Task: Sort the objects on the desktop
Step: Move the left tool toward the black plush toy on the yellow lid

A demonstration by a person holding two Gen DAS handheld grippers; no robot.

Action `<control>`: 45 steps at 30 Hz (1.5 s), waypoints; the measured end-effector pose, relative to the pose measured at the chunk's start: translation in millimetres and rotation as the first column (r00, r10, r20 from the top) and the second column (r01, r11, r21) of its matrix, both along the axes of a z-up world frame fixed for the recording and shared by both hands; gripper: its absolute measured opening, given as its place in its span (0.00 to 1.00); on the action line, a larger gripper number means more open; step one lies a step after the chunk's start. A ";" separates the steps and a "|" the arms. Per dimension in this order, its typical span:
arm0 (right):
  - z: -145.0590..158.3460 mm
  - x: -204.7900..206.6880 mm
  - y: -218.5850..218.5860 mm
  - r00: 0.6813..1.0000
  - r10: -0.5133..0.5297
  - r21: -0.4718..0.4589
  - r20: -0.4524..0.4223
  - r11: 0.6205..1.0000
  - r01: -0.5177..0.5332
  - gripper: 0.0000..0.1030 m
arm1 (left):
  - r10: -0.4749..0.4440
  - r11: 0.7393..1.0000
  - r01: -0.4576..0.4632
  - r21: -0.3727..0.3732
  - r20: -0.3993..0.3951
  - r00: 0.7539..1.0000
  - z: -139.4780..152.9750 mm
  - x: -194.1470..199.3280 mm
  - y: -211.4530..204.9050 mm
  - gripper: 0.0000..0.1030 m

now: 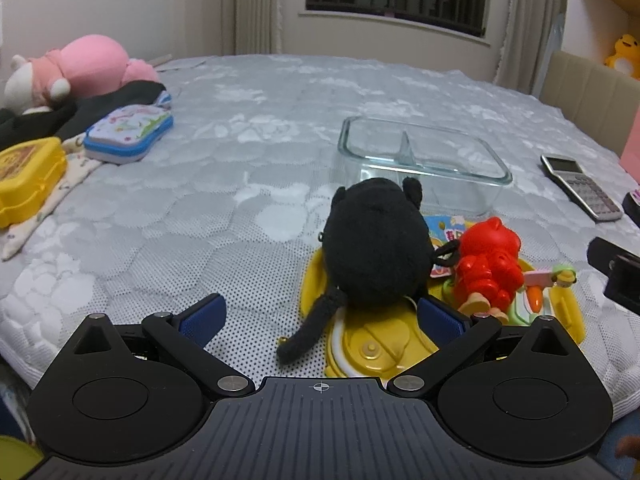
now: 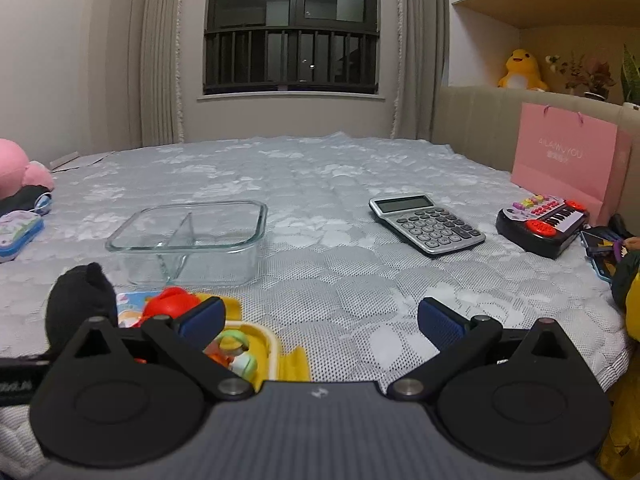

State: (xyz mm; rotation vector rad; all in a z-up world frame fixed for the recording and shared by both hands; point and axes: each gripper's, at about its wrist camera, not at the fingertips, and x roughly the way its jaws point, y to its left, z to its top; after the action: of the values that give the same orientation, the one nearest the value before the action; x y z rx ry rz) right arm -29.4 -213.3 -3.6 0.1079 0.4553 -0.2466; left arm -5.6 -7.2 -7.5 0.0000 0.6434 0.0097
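Note:
A black plush cat sits on a yellow toy tray with its back to my left gripper. That gripper is open; the plush's tail hangs down between its blue pads, which touch nothing. Beside the plush lie a red toy figure and a small carrot figure. A clear glass container with a middle divider stands empty just beyond. My right gripper is open over bare bedcover, right of the tray, the red figure and the plush.
A calculator, a toy piano and a pink paper bag lie to the right. At the left are a yellow box, a blue pencil case and a pink plush. The bed edge runs just below both grippers.

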 end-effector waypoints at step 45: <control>9.6 -21.9 0.8 0.997 0.066 0.025 0.039 0.997 -0.066 1.00 | -0.051 0.999 0.052 0.012 -0.034 0.998 4.5 -0.4 -9.6 1.00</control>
State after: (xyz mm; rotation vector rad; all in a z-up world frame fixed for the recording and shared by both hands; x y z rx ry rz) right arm -51.3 -212.5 6.1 0.1224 0.4236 -0.1736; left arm -6.0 -16.8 -3.0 0.0291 0.6765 -0.0358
